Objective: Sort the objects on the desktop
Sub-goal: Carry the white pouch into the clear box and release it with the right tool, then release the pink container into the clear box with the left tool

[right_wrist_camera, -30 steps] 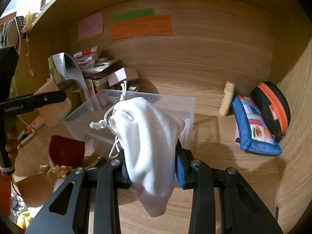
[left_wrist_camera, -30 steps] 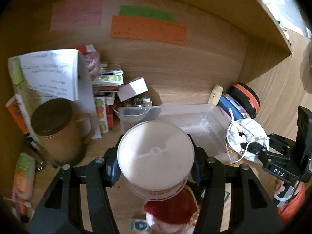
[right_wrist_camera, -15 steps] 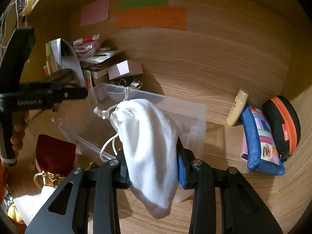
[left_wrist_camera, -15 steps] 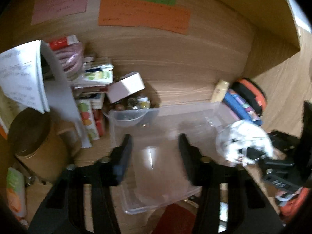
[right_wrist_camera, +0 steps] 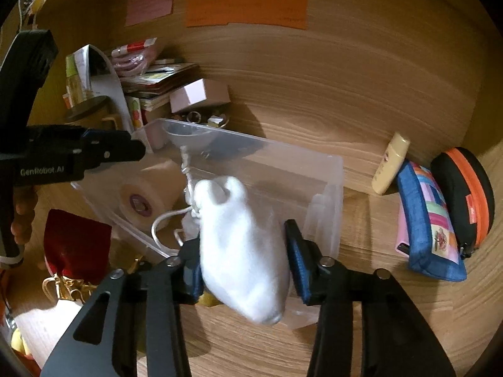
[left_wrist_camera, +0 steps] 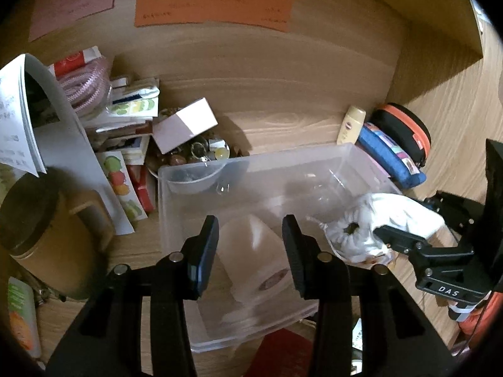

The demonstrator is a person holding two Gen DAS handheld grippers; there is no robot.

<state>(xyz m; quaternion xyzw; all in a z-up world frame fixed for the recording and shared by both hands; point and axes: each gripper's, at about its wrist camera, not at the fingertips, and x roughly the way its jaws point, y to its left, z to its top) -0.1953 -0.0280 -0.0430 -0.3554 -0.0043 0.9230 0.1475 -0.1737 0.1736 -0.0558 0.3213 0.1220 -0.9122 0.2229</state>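
A clear plastic bin (left_wrist_camera: pixel 195 188) stands on the wooden desk; it also shows in the right wrist view (right_wrist_camera: pixel 327 201). A pale roll of tape (left_wrist_camera: pixel 254 254) lies on its side inside the bin, also in the right wrist view (right_wrist_camera: pixel 141 194). My left gripper (left_wrist_camera: pixel 250 242) is open and empty just above the roll. My right gripper (right_wrist_camera: pixel 242 248) holds a white drawstring pouch (right_wrist_camera: pixel 239 245) at the bin's right rim, its jaws spread a little around the pouch. The pouch (left_wrist_camera: pixel 377 220) also shows in the left wrist view.
A brown mug (left_wrist_camera: pixel 41 232), papers and a white box (left_wrist_camera: pixel 185 125) crowd the left. A cream tube (right_wrist_camera: pixel 389 163), a blue pouch (right_wrist_camera: pixel 427 220) and a black-orange case (right_wrist_camera: pixel 465 194) lie right. A red pouch (right_wrist_camera: pixel 75 245) lies in front of the bin.
My left gripper moved forward over the bin, opened and let go of the tape roll, which now lies inside. My right gripper carried the white pouch nearer the bin and its jaws widened.
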